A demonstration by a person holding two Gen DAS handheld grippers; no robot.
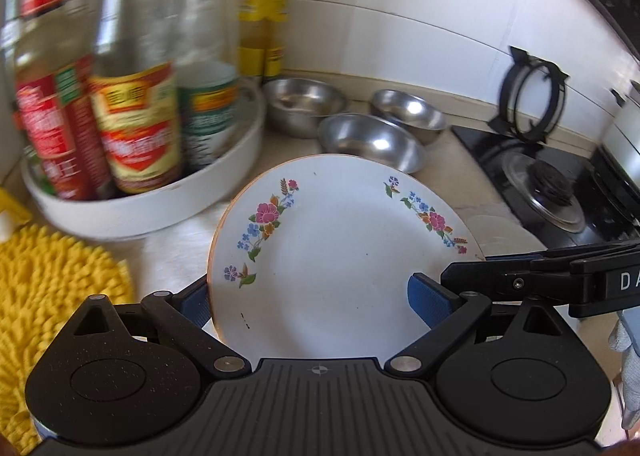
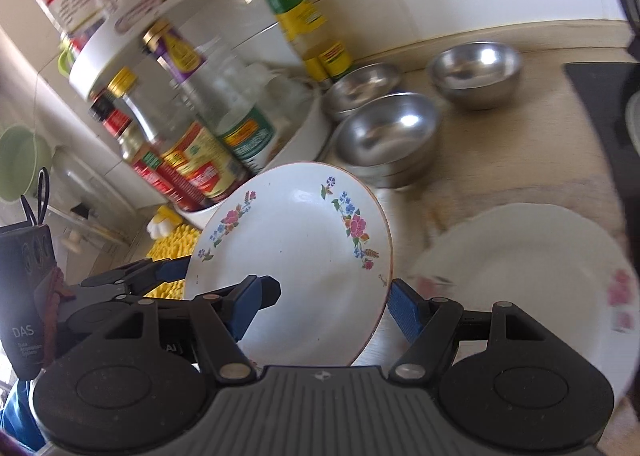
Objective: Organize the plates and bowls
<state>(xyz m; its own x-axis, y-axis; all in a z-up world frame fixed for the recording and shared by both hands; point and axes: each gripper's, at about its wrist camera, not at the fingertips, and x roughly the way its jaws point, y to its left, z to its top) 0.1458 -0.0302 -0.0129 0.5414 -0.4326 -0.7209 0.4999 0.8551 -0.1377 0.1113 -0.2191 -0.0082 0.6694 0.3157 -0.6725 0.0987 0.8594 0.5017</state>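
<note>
A floral plate (image 1: 320, 248) hangs tilted above the table (image 1: 452, 176), pinched between both grippers' fingers (image 2: 404, 312); a second white plate (image 2: 528, 264) lies lower right, nearest the right gripper (image 2: 328, 304).

Three bowls (image 1: 372, 136) sit on the far counter (image 1: 460, 184), right of the tray (image 1: 132, 212) of bottles (image 1: 136, 112). A mat (image 1: 52, 276) lies nearer, left; the stove (image 1: 552, 184) right.

Blurred sauce bottles (image 1: 132, 104) in a white round tray (image 1: 160, 204), yellow mat (image 1: 48, 280), perhaps a stove burner (image 1: 548, 188).
</note>
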